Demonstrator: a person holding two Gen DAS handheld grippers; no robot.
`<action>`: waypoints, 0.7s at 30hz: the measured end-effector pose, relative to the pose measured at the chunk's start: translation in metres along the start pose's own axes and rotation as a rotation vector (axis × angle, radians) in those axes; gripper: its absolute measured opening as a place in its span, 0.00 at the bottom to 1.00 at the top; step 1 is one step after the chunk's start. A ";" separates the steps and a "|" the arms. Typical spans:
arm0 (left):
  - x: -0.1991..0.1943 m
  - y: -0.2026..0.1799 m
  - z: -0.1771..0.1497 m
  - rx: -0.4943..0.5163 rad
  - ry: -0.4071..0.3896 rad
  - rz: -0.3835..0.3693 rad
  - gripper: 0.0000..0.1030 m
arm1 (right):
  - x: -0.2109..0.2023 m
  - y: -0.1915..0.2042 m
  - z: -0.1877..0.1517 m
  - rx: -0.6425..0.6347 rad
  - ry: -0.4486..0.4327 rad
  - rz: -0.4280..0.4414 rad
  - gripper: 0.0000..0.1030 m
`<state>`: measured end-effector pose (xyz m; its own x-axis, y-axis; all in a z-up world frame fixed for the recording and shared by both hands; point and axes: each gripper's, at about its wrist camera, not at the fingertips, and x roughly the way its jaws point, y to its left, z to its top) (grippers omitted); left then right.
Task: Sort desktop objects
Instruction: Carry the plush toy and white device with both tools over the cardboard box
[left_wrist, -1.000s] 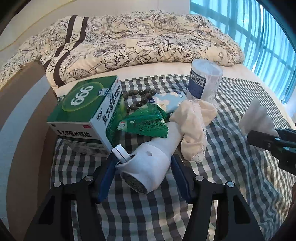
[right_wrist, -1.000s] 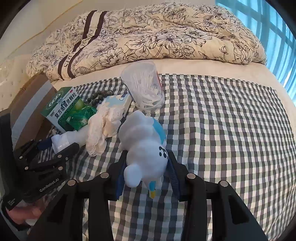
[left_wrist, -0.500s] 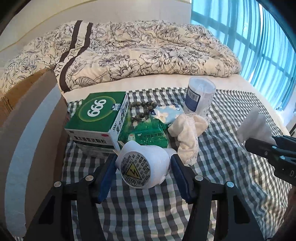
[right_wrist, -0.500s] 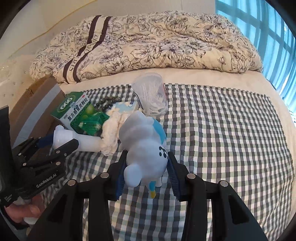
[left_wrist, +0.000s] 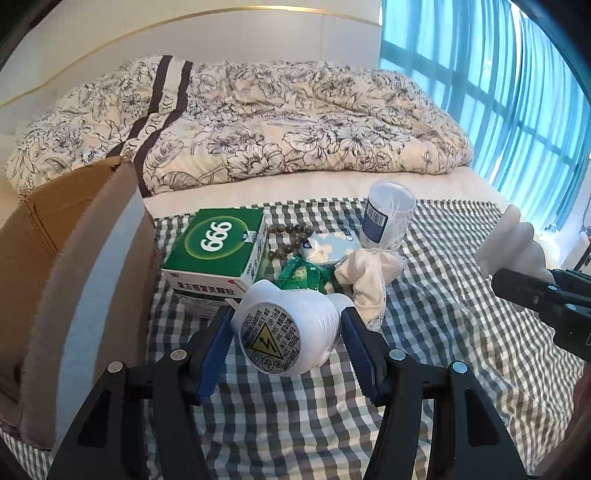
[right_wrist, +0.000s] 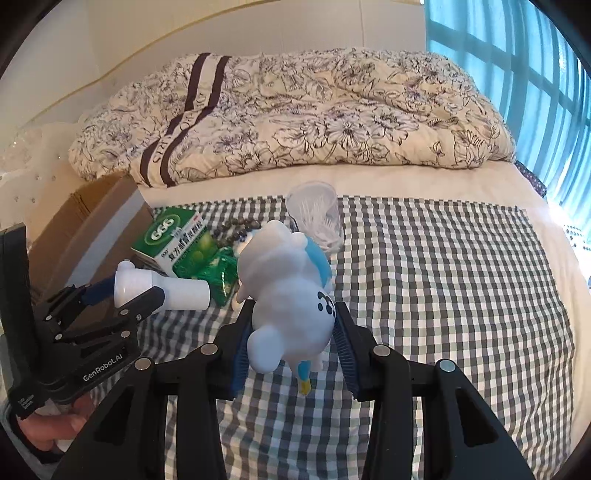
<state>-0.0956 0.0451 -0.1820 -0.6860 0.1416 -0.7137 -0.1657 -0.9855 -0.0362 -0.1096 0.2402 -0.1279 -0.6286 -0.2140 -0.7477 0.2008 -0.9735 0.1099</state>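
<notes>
Left fingers (left_wrist: 218, 343) pinch a white dryer (left_wrist: 288, 328) above the checked cloth (left_wrist: 443, 332), near the green box (left_wrist: 214, 251). The right gripper (right_wrist: 291, 332) clamps a plush (right_wrist: 288, 291) over the cloth.

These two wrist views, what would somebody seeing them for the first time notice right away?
Most likely the white and blue plush toy clamped in the right gripper above the checked cloth. Next, the white device with a yellow warning label held in the left gripper, near a cardboard box. Behind them lies a cluster: a green medicine box, dark beads and a clear cotton swab jar.
</notes>
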 end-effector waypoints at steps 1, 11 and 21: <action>-0.003 0.001 0.000 -0.001 -0.004 0.001 0.59 | -0.003 0.001 0.000 0.002 -0.004 0.002 0.39; -0.032 0.013 0.007 -0.014 -0.043 0.008 0.59 | -0.023 0.017 0.002 -0.010 -0.039 0.006 0.39; -0.066 0.029 0.017 -0.033 -0.093 0.024 0.59 | -0.045 0.040 0.009 -0.030 -0.079 0.018 0.39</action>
<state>-0.0667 0.0091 -0.1239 -0.7527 0.1247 -0.6464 -0.1261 -0.9910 -0.0444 -0.0798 0.2097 -0.0843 -0.6818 -0.2385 -0.6916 0.2343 -0.9668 0.1023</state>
